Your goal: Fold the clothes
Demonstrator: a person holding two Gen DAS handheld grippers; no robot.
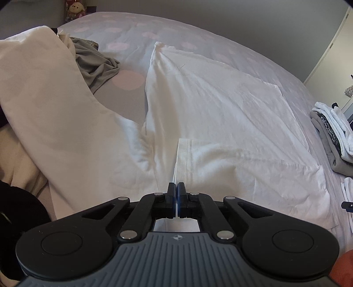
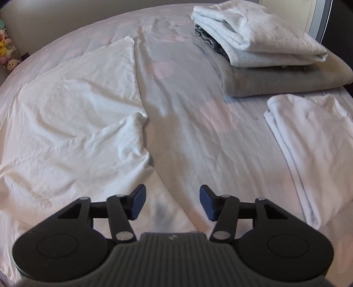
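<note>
A white garment [image 1: 220, 114] lies spread and creased on the bed. My left gripper [image 1: 177, 187] is shut on its hemmed edge [image 1: 182, 159] near the front of the bed, holding it slightly raised. In the right wrist view the same white garment [image 2: 72, 114] lies at the left. My right gripper [image 2: 172, 198] is open and empty, just above the garment's lower corner [image 2: 172, 205] and the bedsheet [image 2: 187, 136].
A crumpled grey garment [image 1: 94, 64] and a cream cloth pile [image 1: 39, 92] lie at the left. A stack of folded clothes [image 2: 264, 55] and a folded white garment [image 2: 313, 143] sit at the right. Plush toys [image 1: 76, 8] stand at the far corner.
</note>
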